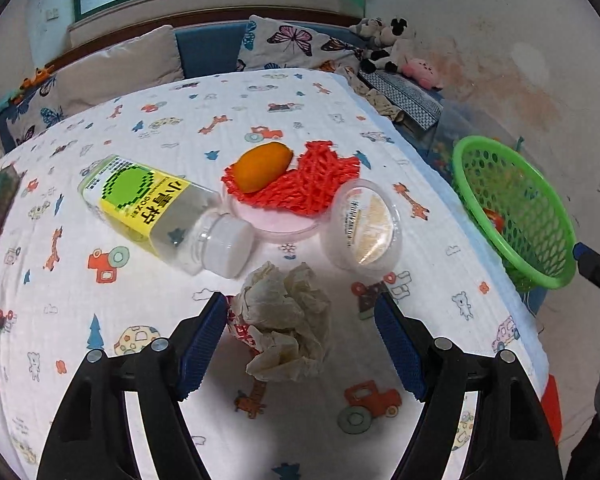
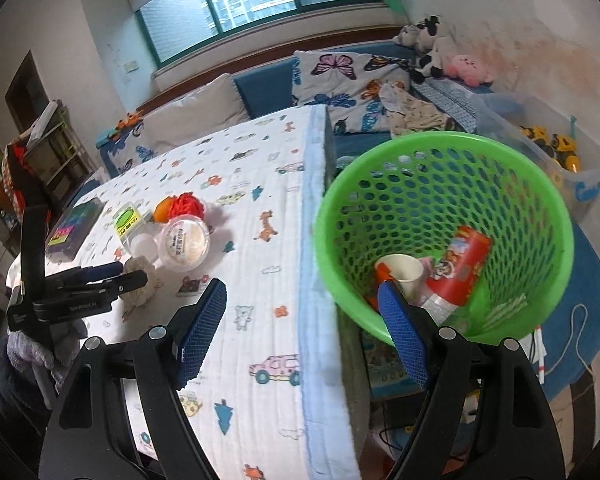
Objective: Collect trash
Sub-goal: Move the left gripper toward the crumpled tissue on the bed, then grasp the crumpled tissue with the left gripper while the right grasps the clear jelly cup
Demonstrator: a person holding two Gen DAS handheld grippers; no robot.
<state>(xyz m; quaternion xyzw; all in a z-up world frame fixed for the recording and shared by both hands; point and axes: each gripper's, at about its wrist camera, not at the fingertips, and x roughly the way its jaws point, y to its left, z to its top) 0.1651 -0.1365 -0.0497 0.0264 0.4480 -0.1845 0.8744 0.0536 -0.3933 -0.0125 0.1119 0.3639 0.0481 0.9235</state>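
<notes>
My left gripper point(image 1: 300, 316) is open, its jaws on either side of a crumpled paper wrapper point(image 1: 286, 324) on the table. Beyond it lie an empty clear bottle point(image 1: 160, 212) on its side, a round plastic cup point(image 1: 362, 224) on its side, and an orange fruit point(image 1: 264, 166) on red foam netting point(image 1: 312, 184) in a clear dish. My right gripper point(image 2: 302, 300) is open and empty over the table's right edge, next to a green basket point(image 2: 440, 232) that holds a paper cup point(image 2: 404, 270) and a red wrapper point(image 2: 460, 272). The left gripper point(image 2: 120, 276) also shows there, around the wrapper point(image 2: 140, 284).
The table point(image 1: 140, 320) wears a white cartoon-print cloth. A dark box point(image 2: 74, 224) lies at its far left. A sofa with butterfly cushions point(image 2: 340, 76) and plush toys stands behind. A clear toy bin point(image 2: 556, 148) sits right of the basket.
</notes>
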